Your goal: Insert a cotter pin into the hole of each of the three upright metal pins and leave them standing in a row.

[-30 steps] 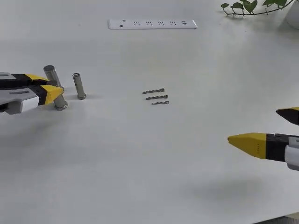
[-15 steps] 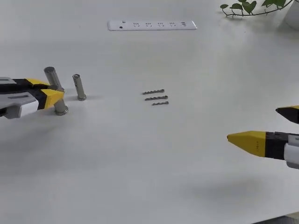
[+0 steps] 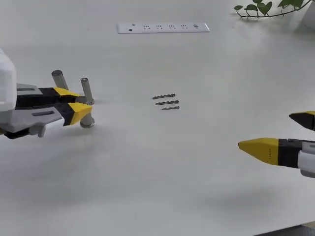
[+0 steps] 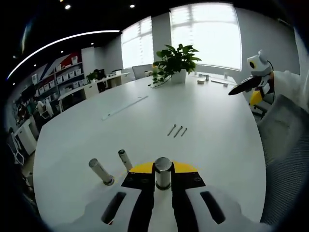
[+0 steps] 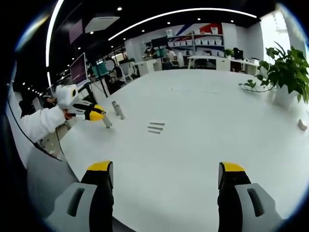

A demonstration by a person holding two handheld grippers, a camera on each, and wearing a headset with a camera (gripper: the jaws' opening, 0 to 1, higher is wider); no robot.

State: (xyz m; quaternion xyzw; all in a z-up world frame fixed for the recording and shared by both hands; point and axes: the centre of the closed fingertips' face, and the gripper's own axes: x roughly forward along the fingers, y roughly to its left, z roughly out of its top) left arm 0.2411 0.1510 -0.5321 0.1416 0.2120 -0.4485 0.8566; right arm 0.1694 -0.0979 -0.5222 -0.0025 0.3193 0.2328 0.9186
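Your L gripper (image 3: 76,102) is at the left side of the bench (image 3: 147,167). Its jaws are pinched in tight on one metal pin (image 4: 162,173). The grip is on the shaft, w/ the round top poking up btwn the yellow tips and the flanged foot down by the bench top. Can't tell if the foot touches the surface.

The other two pins stand free just past it, toward the far edge. The nearer pin (image 3: 86,88) is right beside the jaws. The farther pin (image 3: 59,78) is a bit left of that, its lower part behind your gripper in the head view.

Your R gripper (image 3: 266,131) hangs over the right side of the bench, toward the near edge. Its jaws are spread wide w/ nothing btwn them, well apart from all the parts.

Three cotter pins (image 3: 167,102) lie side by side mid-bench, approx parallel. They sit btwn your two grippers, closer to the L one, and touch none of the metal pins.

A power strip (image 3: 163,27) lies flat toward the far edge. A plant (image 3: 261,7) trails its leaves at the far right corner.
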